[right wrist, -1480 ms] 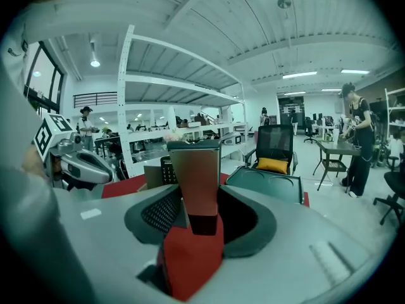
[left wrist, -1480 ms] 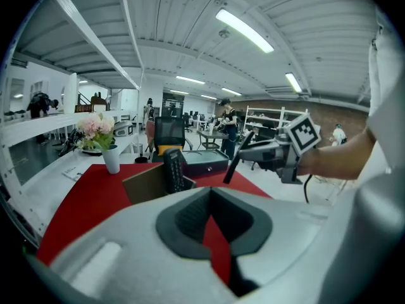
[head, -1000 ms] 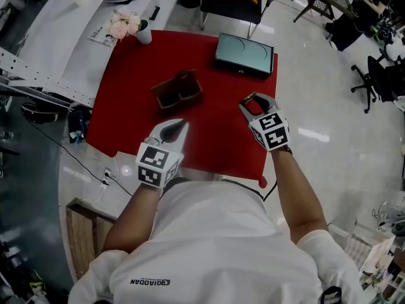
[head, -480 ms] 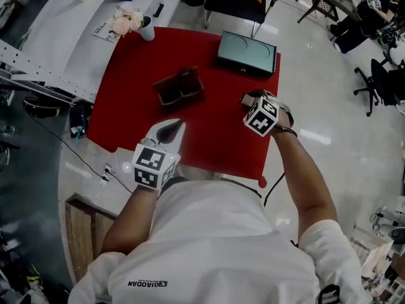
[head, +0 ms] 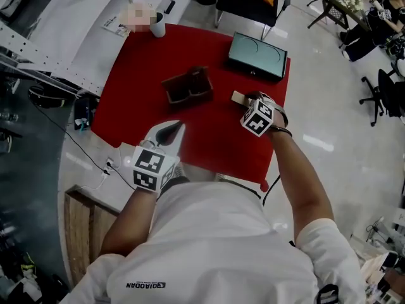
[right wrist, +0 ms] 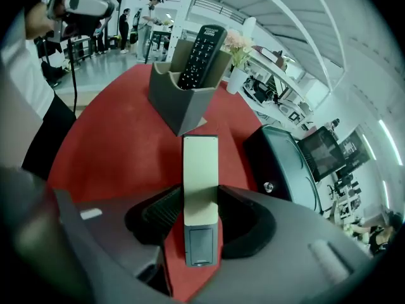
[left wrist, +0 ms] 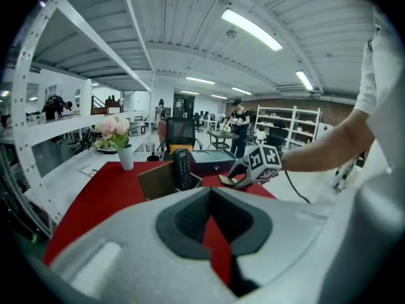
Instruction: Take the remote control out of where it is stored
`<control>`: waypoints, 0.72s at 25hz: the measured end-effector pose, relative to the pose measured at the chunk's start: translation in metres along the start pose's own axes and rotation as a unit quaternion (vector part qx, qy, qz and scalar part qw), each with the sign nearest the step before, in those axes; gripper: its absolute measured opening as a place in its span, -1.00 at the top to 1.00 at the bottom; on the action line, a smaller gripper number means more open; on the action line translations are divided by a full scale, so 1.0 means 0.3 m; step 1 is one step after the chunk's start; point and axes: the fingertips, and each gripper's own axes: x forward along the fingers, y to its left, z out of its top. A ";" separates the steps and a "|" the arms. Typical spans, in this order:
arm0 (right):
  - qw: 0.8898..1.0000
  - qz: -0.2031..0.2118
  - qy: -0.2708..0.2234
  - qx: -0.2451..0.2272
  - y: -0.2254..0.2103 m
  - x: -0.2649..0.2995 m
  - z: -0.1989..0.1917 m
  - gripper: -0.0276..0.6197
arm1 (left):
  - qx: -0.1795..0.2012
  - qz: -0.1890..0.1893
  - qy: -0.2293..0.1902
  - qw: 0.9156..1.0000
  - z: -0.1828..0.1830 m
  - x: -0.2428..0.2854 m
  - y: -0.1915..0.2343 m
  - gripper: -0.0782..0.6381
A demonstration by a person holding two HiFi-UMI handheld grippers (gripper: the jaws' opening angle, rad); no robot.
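Pale remote point(right wrist: 200, 170), slim, with a dark panel at its near end, already out of the holder point(right wrist: 180, 103). It lies lengthwise between the pads of the right claw point(right wrist: 200, 195), near the holder's near-right side but apart from it, and its far end points toward the holder. The right claw is part-way open and clamped on the remote's two long edges. Its jaws have just closed a little further on it. Most of the remote's length projects beyond the pads, above the red counter point(head: 145, 62).

A second, black remote point(right wrist: 201, 54) stands upright in the holder. A teal case point(head: 257, 56) lies beyond the holder, to its right. The left claw point(head: 171, 130) is closed to a point with nothing in it, and hangs well to the near-left of the holder.

Likely hazards:
- **Pivot in the grip.** The hold sits near one end, so the long free part could swing between the pads.
- **Far end touching first.** If it meets the counter first, the remote may be levered out of the grip and slide.
- **Drift toward the holder.** This could knock the holder and tip the black remote.
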 end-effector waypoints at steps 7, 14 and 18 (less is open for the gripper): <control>1.000 0.021 0.021 0.006 -0.005 0.086 -0.023 0.35 | -0.007 0.010 0.004 1.000 -0.011 -0.014 0.022 0.77; 0.999 0.032 0.027 0.006 -0.001 0.115 -0.032 0.34 | -0.010 0.013 0.005 1.000 -0.014 -0.018 0.042 0.77; 0.999 0.035 0.030 0.000 0.004 0.129 -0.034 0.34 | -0.012 0.012 0.006 1.000 -0.016 -0.016 0.051 0.77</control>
